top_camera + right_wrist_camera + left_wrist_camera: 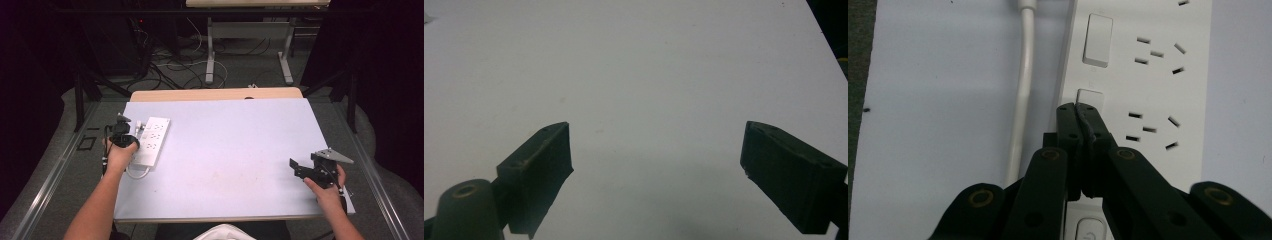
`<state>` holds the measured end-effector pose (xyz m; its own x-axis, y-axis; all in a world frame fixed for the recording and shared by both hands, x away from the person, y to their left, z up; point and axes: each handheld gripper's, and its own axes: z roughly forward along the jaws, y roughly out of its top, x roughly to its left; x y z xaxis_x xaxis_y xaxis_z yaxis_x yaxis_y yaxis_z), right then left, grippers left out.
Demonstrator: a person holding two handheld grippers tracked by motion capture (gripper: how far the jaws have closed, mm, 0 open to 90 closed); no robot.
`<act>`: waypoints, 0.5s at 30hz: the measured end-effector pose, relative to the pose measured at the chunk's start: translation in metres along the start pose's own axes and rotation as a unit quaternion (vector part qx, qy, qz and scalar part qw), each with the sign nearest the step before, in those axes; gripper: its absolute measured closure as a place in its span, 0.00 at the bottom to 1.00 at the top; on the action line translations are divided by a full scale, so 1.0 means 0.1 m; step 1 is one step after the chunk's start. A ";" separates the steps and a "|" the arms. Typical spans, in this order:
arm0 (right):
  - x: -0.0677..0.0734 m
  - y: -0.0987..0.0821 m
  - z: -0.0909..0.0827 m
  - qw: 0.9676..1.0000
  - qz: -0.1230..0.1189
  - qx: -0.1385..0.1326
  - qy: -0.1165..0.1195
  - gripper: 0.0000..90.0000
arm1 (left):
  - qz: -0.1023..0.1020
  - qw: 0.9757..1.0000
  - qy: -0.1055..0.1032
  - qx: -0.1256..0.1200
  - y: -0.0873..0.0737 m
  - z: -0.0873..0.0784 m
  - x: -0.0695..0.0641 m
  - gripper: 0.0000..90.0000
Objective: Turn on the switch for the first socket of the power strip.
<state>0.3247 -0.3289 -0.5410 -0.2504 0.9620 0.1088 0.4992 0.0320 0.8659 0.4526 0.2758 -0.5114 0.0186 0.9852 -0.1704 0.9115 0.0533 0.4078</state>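
A white power strip [152,140] lies on the left of the pale mat [225,145], its white cable [136,174] looping off its near end. My left gripper [132,133] is over the strip's left edge. In the left gripper view its jaws are shut together, and the left gripper [1076,106] has its tips on a small white rocker switch [1091,97] of the power strip [1148,90]. A second switch [1097,40] sits farther along, with the cable [1023,100] beside it. My right gripper [295,166] [656,150] rests open over bare mat at the near right, with nothing between its jaws.
The mat covers a wooden table whose far edge [215,94] shows beyond it. The mat's right edge [345,200] runs close to the right hand. Behind the table the floor holds tangled cables [175,65] and another table's legs [210,50].
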 end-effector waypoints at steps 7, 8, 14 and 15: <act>-0.01 0.00 0.00 1.000 0.002 0.007 0.000 0.14 | -0.001 1.000 -0.004 -0.005 -0.01 0.00 0.03 0.99; -0.01 0.00 0.00 1.000 0.002 0.007 0.000 0.14 | -0.001 1.000 -0.004 -0.005 -0.01 0.00 0.03 0.99; 0.00 0.00 -0.01 1.000 0.007 0.007 -0.001 0.14 | -0.003 1.000 -0.012 0.000 0.00 -0.01 0.03 0.93; 0.00 0.00 0.00 1.000 0.006 0.007 -0.001 0.14 | -0.004 1.000 -0.014 -0.001 0.00 -0.01 0.03 0.93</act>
<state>0.3243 -0.3294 -0.5411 -0.2428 0.9628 0.1183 0.5143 0.0244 0.8573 0.4518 0.2788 -0.5109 0.0229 0.9797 -0.1991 0.9111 0.0615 0.4075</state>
